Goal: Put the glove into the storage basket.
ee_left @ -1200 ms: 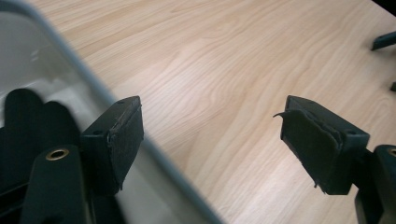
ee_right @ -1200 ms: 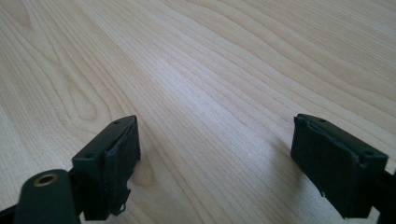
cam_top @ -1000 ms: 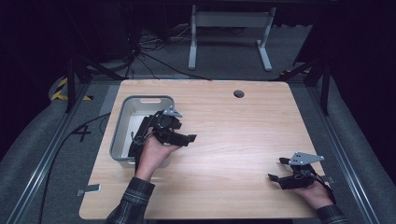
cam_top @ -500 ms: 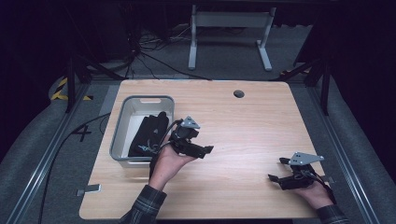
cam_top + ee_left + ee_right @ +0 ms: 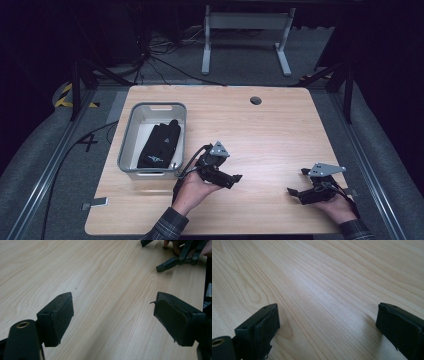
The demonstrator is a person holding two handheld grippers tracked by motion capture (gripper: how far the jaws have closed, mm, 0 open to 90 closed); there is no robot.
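The left gripper (image 5: pixel 235 180) is seen over the bare table (image 5: pixel 280 130), just right of the bin (image 5: pixel 131 132). Its jaws are wide and nothing is between them; they have just been opening further. The right gripper (image 5: pixel 296 192) lies low near the front right corner, also with its jaws wide apart and empty, and they too have just been opening.

The black glove (image 5: pixel 161 145) is inside the bin, flat on the floor of it, with the fingers pointing to the far wall. Nothing else can be seen in the bin.

The step in hand is judged to be the retreat after the glove was placed in the bin. To do it well, the jaws should be kept open and the gripper carried level, away from the bin wall, so that the rim is not hit and the bin is not pushed. The cable behind the left gripper should be watched, because it hangs close to the front corner of the bin. It seems best that the left gripper is brought down to rest well apart from the right one.
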